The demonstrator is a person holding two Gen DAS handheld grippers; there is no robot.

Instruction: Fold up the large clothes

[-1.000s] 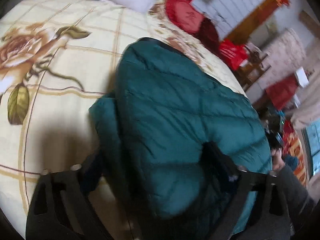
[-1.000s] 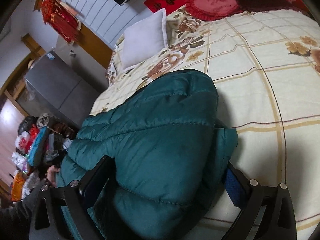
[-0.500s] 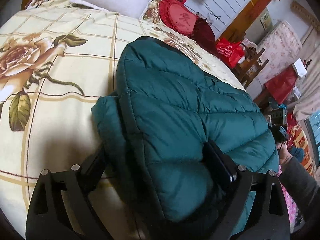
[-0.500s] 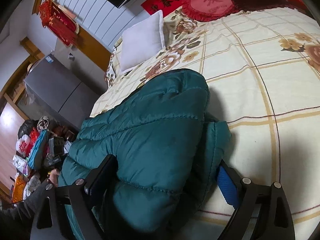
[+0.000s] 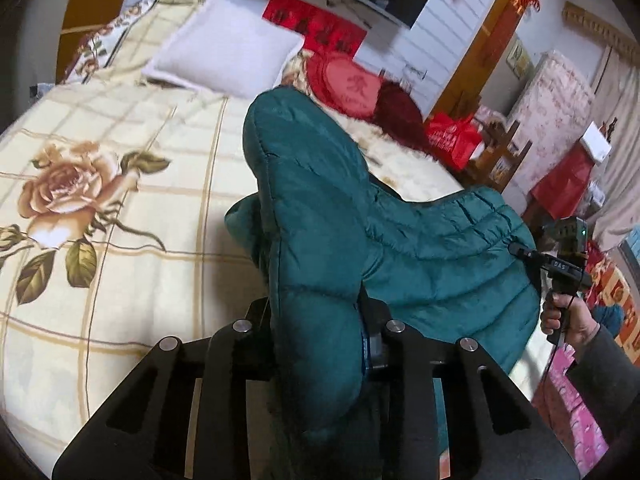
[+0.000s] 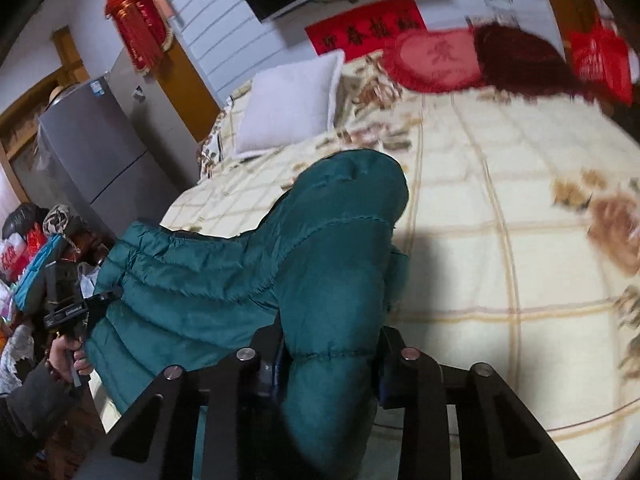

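A dark green quilted down jacket (image 5: pixel 320 208) lies on a bed with a cream, rose-patterned cover (image 5: pixel 120 184). My left gripper (image 5: pixel 316 320) is shut on a thick fold at the jacket's near left edge and holds it raised above the bed. My right gripper (image 6: pixel 328 348) is shut on the near right edge of the jacket (image 6: pixel 328 248), also raised. The jacket sags between the two grips, and its far end rests on the cover. The right gripper's handle shows in the left wrist view (image 5: pixel 564 256); the left one's shows in the right wrist view (image 6: pixel 68 300).
A white pillow (image 5: pixel 224 48) and red cushions (image 5: pixel 352 88) lie at the head of the bed. A grey fridge (image 6: pixel 96 152) stands left of the bed. Red bags (image 5: pixel 452 140), chairs and clutter fill the floor on the right side.
Both grippers have closed on the jacket's near edge and lifted it. The near part has risen off the bed and bunched up between the fingers.
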